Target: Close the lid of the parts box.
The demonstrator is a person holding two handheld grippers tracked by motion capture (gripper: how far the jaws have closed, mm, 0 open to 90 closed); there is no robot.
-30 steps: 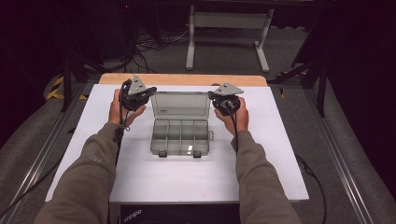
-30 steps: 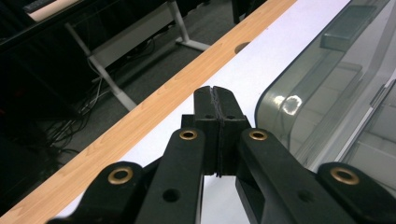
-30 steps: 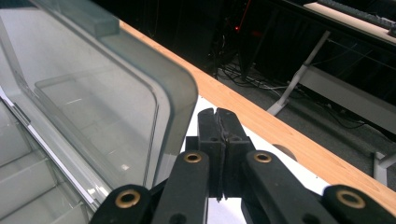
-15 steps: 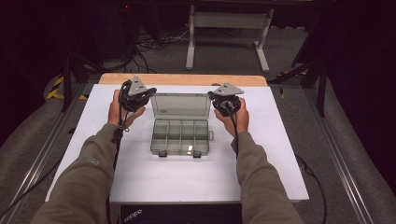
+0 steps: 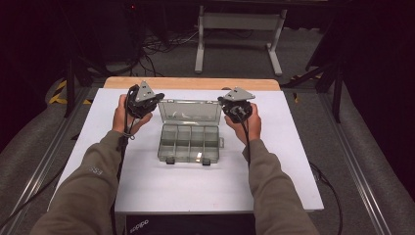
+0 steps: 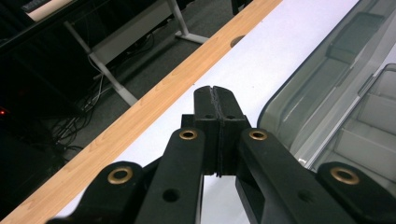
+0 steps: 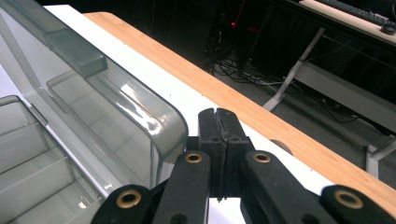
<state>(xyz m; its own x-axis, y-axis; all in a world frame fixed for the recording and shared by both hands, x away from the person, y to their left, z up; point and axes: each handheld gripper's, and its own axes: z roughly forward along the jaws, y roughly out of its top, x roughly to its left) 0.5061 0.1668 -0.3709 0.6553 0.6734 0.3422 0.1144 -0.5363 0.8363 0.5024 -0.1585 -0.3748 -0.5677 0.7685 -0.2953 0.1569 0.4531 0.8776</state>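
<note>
A clear plastic compartment box sits open at the middle of the white worktop, its lid upright at its 12 o'clock edge. The left gripper hovers at the lid's 9 o'clock, the right gripper at its 3 o'clock, both with jaws pressed together, holding nothing.

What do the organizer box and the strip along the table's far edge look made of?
The organizer box looks like clear, smoke-tinted hard plastic: you see the dividers through it, and its open lid shows glossy highlights. The far edge strip looks like light wood or wood-look laminate, with visible grain and a matte finish.
</note>
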